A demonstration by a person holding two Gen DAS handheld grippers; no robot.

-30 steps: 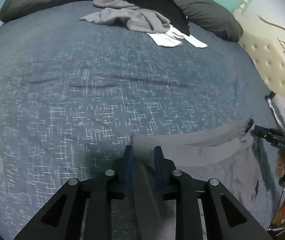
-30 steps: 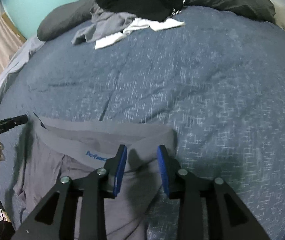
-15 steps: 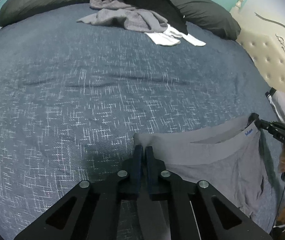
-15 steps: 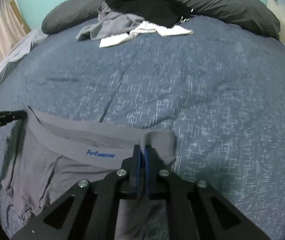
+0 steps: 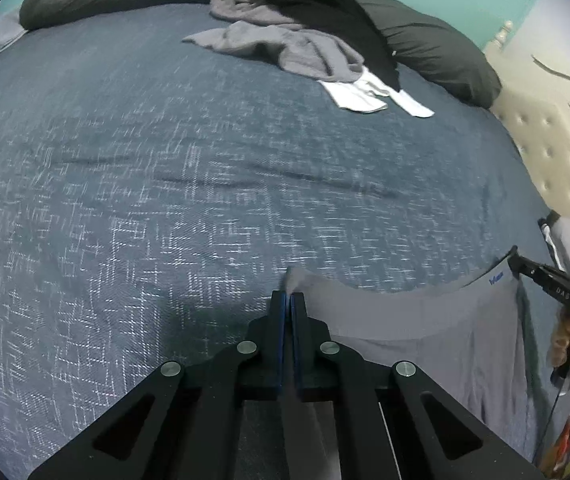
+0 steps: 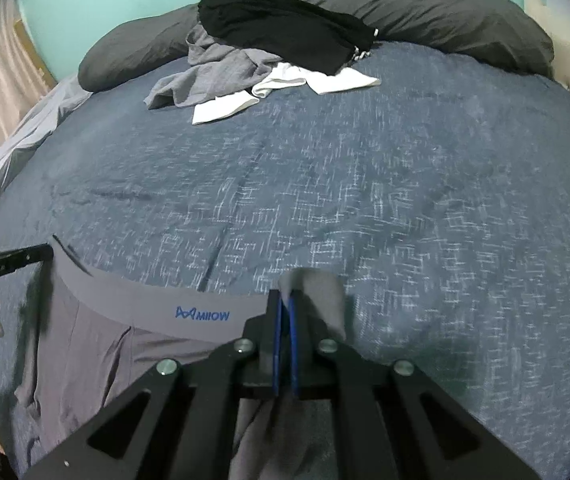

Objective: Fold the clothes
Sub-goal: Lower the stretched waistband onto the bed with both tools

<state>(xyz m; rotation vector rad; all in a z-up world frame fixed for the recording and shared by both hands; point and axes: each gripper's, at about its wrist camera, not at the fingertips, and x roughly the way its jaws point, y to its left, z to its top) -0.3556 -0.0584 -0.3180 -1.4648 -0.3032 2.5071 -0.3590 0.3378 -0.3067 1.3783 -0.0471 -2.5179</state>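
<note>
The grey shorts point(image 6: 133, 344) lie on the bed point(image 6: 405, 208), stretched between the two tools. The left tool point(image 5: 288, 300) pinches one end of the waistband. The right tool point(image 6: 284, 300) pinches the other end. More clothes point(image 6: 245, 68) sit far ahead.

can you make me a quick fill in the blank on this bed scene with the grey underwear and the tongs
1. Both tongs, left tongs and right tongs, are shut on the waistband of the grey ____.
2. The logo on the waistband is printed in ____.
3. The pile of clothes at the far end of the bed has a ____ garment on top.
4. The bedspread is ____ with white flecks.

Missing words: underwear; blue; black; blue
</note>
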